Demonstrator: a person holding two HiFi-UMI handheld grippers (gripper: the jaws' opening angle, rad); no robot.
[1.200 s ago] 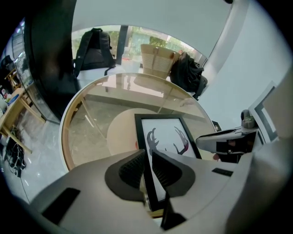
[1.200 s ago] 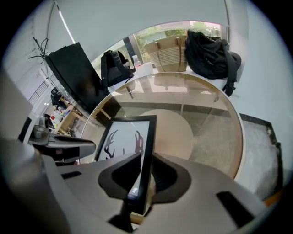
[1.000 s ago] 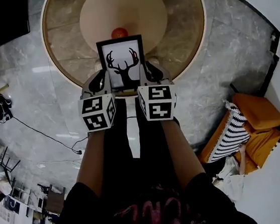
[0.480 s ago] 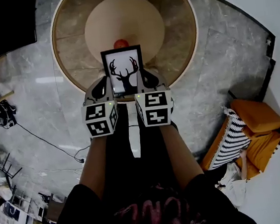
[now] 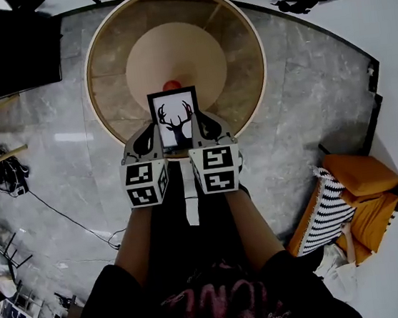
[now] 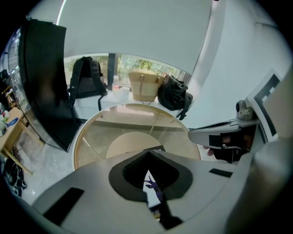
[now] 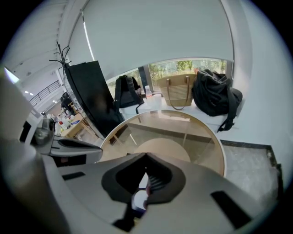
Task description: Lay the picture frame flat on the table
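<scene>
holding one picture frame (image 5: 174, 118), two tools (image 5: 147, 136) (image 5: 204, 128)

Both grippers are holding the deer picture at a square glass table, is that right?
Not quite. The table is round, not square, as the head view shows. The rest holds: the left gripper and the right gripper both hold the deer picture at the glass table.
</scene>
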